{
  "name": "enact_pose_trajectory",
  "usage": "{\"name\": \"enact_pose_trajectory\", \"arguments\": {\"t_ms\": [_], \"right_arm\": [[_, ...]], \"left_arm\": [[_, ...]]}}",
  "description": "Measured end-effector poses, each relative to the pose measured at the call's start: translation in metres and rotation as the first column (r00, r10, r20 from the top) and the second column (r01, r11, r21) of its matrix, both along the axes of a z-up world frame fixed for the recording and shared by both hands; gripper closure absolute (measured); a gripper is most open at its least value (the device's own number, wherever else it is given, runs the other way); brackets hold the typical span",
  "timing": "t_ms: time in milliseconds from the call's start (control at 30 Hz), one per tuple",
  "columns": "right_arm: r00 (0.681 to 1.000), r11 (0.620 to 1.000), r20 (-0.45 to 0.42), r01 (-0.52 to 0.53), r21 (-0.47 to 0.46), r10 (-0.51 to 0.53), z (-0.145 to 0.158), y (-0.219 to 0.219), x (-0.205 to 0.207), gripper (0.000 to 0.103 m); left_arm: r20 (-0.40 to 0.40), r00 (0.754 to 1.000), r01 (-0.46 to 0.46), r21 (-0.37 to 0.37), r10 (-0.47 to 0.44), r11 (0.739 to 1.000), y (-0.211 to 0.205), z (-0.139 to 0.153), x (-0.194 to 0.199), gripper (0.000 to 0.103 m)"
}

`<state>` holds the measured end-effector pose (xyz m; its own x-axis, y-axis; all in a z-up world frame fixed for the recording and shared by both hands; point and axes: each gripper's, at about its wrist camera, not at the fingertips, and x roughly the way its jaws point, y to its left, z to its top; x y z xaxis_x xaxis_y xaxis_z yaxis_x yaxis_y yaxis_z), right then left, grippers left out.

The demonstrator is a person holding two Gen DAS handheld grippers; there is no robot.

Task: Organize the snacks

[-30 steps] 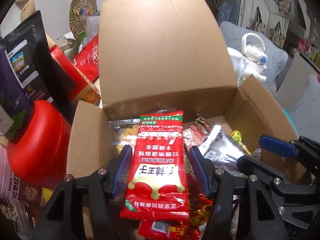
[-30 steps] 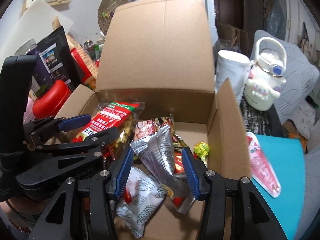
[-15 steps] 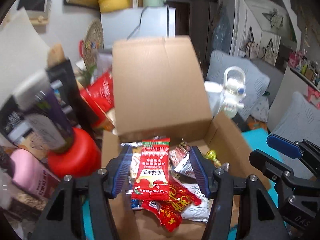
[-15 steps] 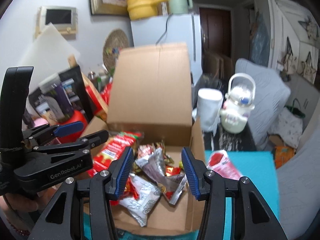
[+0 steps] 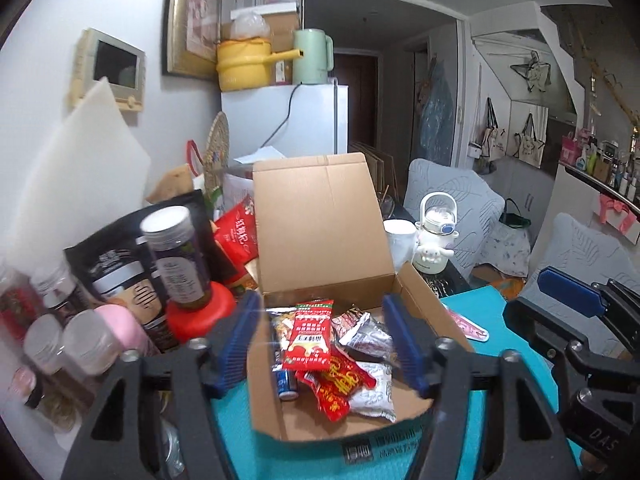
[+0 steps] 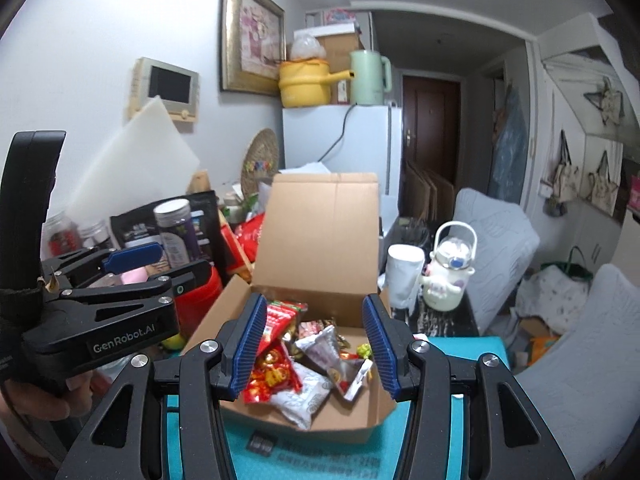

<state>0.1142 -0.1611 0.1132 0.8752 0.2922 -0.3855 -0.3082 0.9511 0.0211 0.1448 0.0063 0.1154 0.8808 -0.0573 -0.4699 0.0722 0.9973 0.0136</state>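
left gripper (image 5: 324, 344): empty, jaws have just been opening — nothing between them.
right gripper (image 6: 316, 344): parted, nothing held.
snacks: red packet (image 5: 310, 336) lies on top of the heap in the cardboard box (image 5: 416, 280), silver packet (image 6: 320, 346) and white packet (image 6: 304, 394) beside it.
step in hand: looks like backing off after a drop — next pick likely the pink packet (image 5: 466, 326) left on the teal mat (image 5: 512, 364), right of the box.
doing it well: come down flat on it, pinch it by an edge.
edges: upright lid (image 6: 320, 232) at the back; side flaps stand up.
open room: mat to the right is free — jars (image 5: 176, 252) crowd the left.
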Motion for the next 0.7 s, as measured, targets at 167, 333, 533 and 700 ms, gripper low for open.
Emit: {"name": "enact_pose_trajectory", "arguments": {"t_ms": [167, 333, 533, 700], "right_arm": [[1.000, 1.000, 0.009, 0.001, -0.007, -0.001, -0.004, 0.001, -0.033, 0.048], [1.000, 1.000, 0.008, 0.022, -0.004, -0.022, -0.018, 0.003, -0.059, 0.039], [0.998, 0.998, -0.022, 0.054, -0.014, -0.055, -0.039, 0.006, -0.079, 0.035], [0.996, 0.997, -0.040, 0.076, -0.029, -0.077, -0.056, 0.008, -0.091, 0.035]], "left_arm": [[0.053, 0.999, -0.002, 0.010, 0.002, 1.000, 0.003, 0.001, -0.039, 0.025], [0.038, 0.999, 0.015, 0.015, -0.016, 1.000, 0.008, -0.012, -0.069, 0.025], [0.014, 1.000, 0.025, 0.043, -0.026, 0.999, 0.008, -0.034, -0.093, 0.025], [-0.008, 0.999, 0.039, 0.039, -0.039, 0.998, 0.010, -0.050, -0.105, 0.025]]}}
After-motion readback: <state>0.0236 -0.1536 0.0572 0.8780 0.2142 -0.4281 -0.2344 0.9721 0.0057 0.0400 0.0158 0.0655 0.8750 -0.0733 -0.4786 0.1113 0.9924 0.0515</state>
